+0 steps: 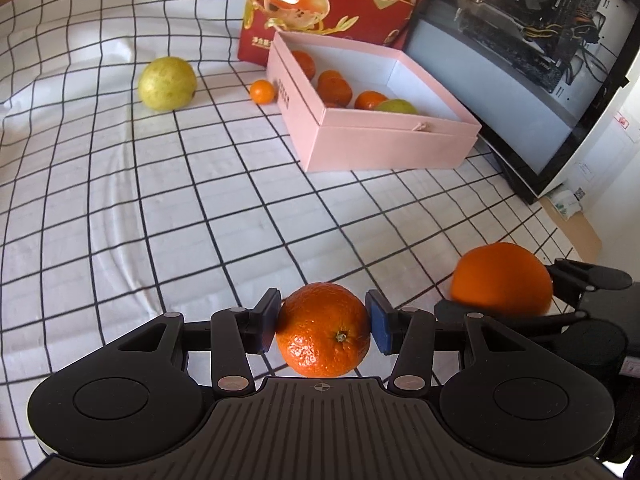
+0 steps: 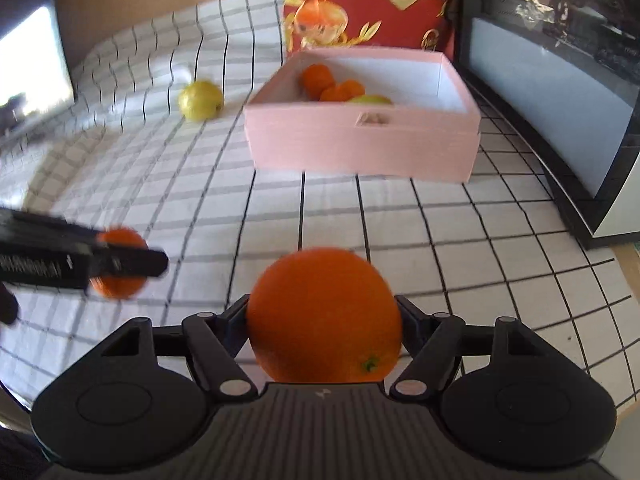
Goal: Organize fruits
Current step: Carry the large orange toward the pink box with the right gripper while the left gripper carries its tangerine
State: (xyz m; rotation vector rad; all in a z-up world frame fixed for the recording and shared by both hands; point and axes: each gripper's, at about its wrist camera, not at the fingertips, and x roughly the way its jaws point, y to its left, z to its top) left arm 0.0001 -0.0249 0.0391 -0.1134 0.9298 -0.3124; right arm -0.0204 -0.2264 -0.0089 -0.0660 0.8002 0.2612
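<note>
Box [image 1: 372, 142] lies at about twelve o'clock from your right gripper [image 2: 324, 320], which pinches the big orange [image 2: 324, 316]. From your left gripper [image 1: 324, 326], clamped on the mandarin [image 1: 324, 330], it sits nearer one o'clock (pear [image 1: 167, 83] waits at eleven). Your right is nearer.

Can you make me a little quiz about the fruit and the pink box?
1. True or false: the left gripper holds a small orange.
2. Which fruit lies on the checked cloth away from the pink box? A banana; B yellow-green fruit; C grapes.
3. Fill in: the right gripper holds a big ____.

Key: 1 true; 2 B; 3 orange.
</note>
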